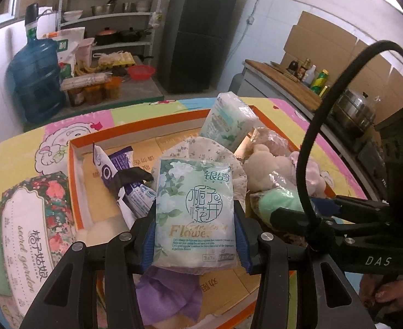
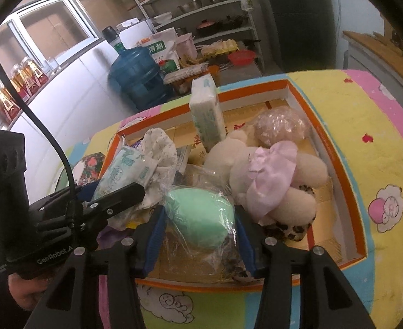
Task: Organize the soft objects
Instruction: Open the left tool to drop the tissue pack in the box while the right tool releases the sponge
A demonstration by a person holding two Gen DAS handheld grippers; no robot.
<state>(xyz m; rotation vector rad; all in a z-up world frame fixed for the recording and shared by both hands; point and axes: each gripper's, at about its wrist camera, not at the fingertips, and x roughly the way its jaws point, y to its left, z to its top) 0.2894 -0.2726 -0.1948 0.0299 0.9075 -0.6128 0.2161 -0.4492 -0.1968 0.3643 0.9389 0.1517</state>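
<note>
While both tools hang over the orange-rimmed box (image 2: pixel 335 148), each has something soft clamped between its blue pads: the left tool (image 1: pixel 194 233) grips a pale green tissue pack (image 1: pixel 194 213) by its long edges, and the right tool (image 2: pixel 198 233) grips a mint-green ball in clear wrap (image 2: pixel 200 216) low over the box's near end. To do this step well, I judge each hand should lower its item onto a bare patch of cardboard floor before easing the pads apart, as squashy goods spring back and can roll. Just beyond the ball lies a cream plush toy with a lilac bow (image 2: pixel 270 181), so the right load wants setting beside it, not on it. A second tissue pack (image 2: pixel 207 112) stands upright farther back and could topple if nudged. Outside the box, a floral tissue pack (image 1: pixel 34 227) waits on the cartoon-print surface (image 2: pixel 366 126).
</note>
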